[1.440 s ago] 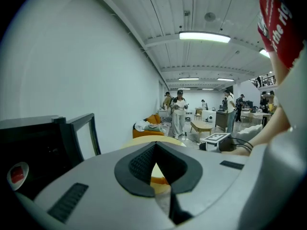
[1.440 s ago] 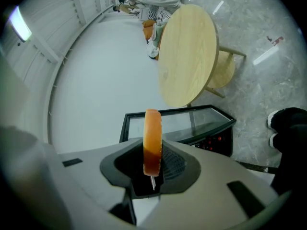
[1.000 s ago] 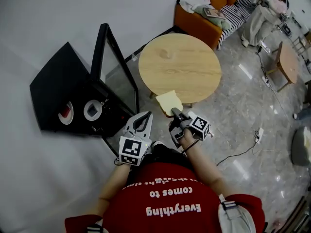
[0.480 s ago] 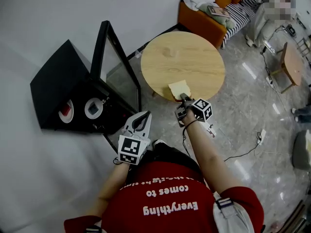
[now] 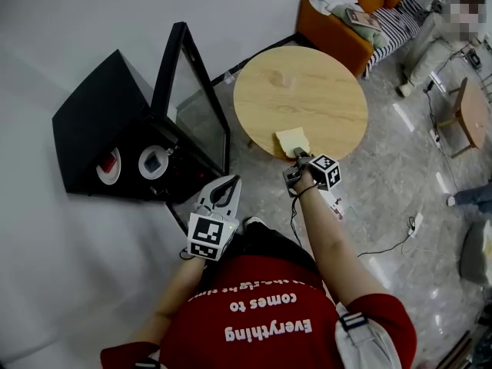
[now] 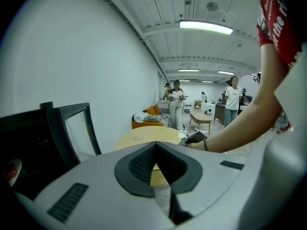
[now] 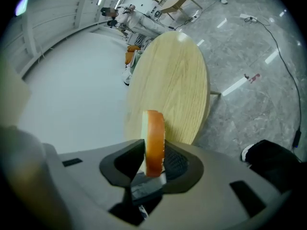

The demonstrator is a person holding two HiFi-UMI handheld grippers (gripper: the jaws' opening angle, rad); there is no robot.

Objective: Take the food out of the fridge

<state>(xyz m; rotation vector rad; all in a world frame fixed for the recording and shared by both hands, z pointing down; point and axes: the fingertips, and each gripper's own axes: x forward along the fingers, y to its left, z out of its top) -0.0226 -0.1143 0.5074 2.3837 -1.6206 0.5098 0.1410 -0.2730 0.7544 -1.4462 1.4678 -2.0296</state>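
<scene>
A slice of bread [image 5: 293,141] with a brown crust is clamped edge-on in my right gripper [image 5: 299,155], shut on it, just over the near rim of the round wooden table [image 5: 300,91]. In the right gripper view the bread slice [image 7: 154,138] stands upright between the pads of the right gripper [image 7: 153,151], with the table [image 7: 172,85] beyond. The black fridge [image 5: 100,137] stands at the left with its glass door [image 5: 192,91] swung open; two white dishes [image 5: 151,161] sit inside. My left gripper [image 5: 220,197] hangs near my body, shut and empty; the left gripper [image 6: 154,145] shows its tips meeting.
An orange sofa [image 5: 338,21] with clothes stands behind the table, a seated person [image 5: 438,41] at the top right beside a small wooden table [image 5: 470,102]. A cable [image 5: 384,244] trails over the marble floor. Several people [image 6: 177,104] stand far off.
My right gripper carried the bread slice away from my body and downward, from in front of the table to over its near rim. The left gripper stayed about where it was.
</scene>
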